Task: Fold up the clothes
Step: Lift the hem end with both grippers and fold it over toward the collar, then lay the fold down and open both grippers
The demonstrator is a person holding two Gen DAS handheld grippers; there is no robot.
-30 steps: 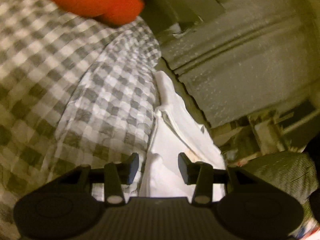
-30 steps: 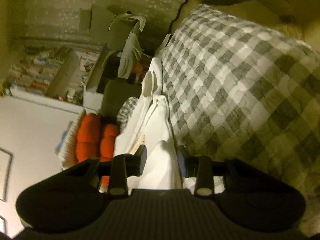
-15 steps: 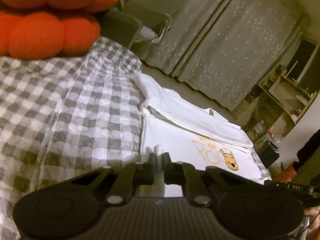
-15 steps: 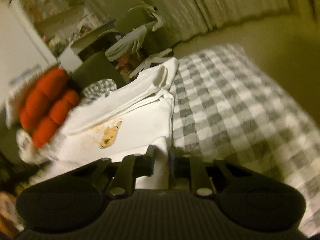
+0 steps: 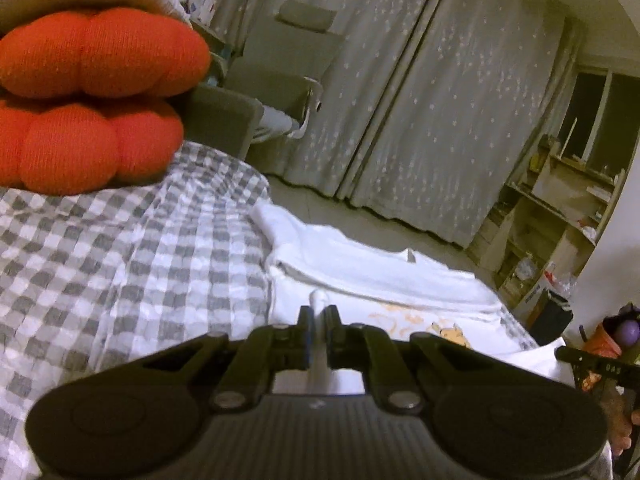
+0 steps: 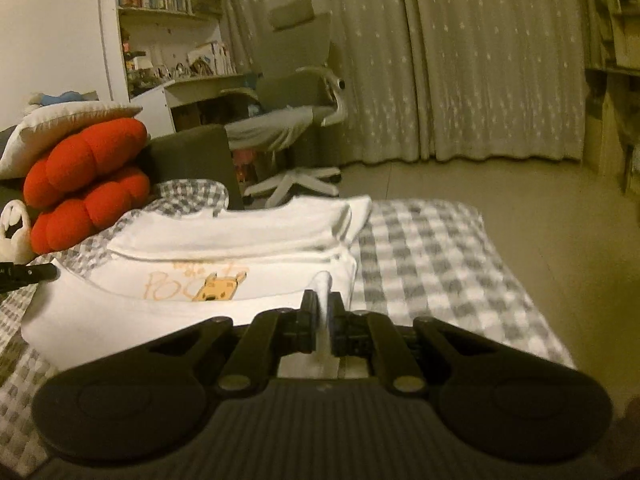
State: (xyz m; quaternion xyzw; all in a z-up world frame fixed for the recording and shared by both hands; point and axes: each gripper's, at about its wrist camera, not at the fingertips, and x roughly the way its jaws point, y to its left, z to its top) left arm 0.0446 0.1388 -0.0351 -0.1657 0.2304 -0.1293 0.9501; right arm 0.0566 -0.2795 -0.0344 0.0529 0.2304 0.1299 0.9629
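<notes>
A white T-shirt [image 5: 360, 268] with a yellow bear print lies on the grey-and-white checked bed cover [image 5: 120, 248]; it also shows in the right wrist view [image 6: 224, 240]. My left gripper [image 5: 319, 320] is shut on a pinched fold of the shirt's near edge. My right gripper [image 6: 322, 312] is shut on another fold of the same near edge, at the shirt's right side. The far part of the shirt is folded over in a band. The other gripper's tip shows at each view's edge [image 5: 592, 360].
Red knotted cushions [image 5: 88, 92] and a white pillow [image 6: 60, 128] sit at the bed's left. An office chair [image 6: 292, 120], star-patterned curtains [image 6: 460, 60] and shelves [image 5: 560, 216] stand beyond the bed. Floor lies past the bed's far edge.
Both grippers went from open around the shirt's edge to shut on it. Both views have swung up from looking along the bed to looking level across the room.
</notes>
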